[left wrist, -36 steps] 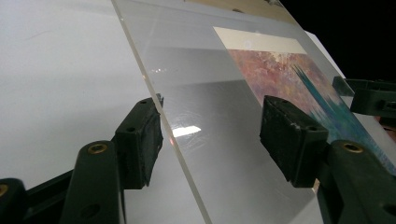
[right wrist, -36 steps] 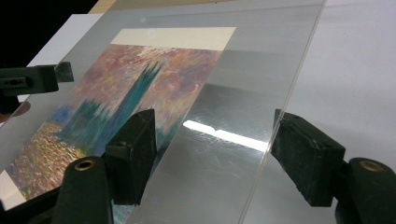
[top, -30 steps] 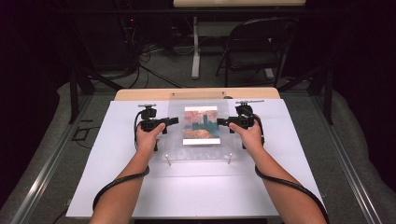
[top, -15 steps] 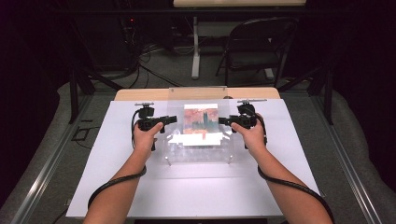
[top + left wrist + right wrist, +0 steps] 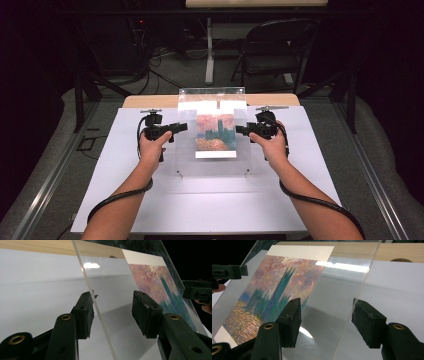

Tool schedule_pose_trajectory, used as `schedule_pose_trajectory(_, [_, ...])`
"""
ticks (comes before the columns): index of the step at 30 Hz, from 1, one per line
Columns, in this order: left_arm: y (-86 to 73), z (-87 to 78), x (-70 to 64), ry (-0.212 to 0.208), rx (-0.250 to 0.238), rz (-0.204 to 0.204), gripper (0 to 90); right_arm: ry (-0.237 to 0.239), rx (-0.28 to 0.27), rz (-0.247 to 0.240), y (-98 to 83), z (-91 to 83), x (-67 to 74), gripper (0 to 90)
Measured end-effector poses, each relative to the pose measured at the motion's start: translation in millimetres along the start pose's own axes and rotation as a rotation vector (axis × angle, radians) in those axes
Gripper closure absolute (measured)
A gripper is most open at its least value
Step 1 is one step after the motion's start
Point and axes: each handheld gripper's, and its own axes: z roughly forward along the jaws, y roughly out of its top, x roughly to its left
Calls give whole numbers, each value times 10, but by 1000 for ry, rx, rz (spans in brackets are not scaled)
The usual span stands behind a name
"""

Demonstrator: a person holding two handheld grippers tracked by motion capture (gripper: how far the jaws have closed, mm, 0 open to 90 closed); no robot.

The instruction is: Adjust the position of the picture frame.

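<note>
your left gripper (image 5: pixel 113 312) stands with its jaws apart astride the left edge of the clear acrylic frame (image 5: pixel 117 302); the left pad (image 5: pixel 85 315) lies against that edge, the right pad stands off the pane. the jaws have just been closing, the pane between them, no squeeze visible. your right gripper (image 5: pixel 325 322) likewise straddles the opposite edge, jaws apart and just been closing; both pads stand off the pane.

in the high view, centre of frame, your left gripper (image 5: pixel 176 128) and right gripper (image 5: pixel 241 130) flank the acrylic frame (image 5: pixel 212 130), which stands tilted, far edge raised, near edge toward the white sheet (image 5: pixel 125 200). the painted print (image 5: pixel 216 133) sits inside it, towers in blue-green against pink. wooden table edge (image 5: pixel 150 101) at upper centre, a folding chair (image 5: pixel 272 50) at upper right.
</note>
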Motion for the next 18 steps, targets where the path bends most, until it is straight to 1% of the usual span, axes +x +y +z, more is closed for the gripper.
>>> schedule_pose_trajectory(9, [-1,-114,-67,-13,-17,16,550,-5,-19,-30,5,-120,70,440])
schedule_pose_trajectory(13, [-5,-172,-87,-29,-27,20,572,-1,-26,-39,6,-183,95,466])
schedule_pose_trajectory(18, [-11,-234,-133,-31,-33,37,584,-2,-32,-58,5,-255,131,481])
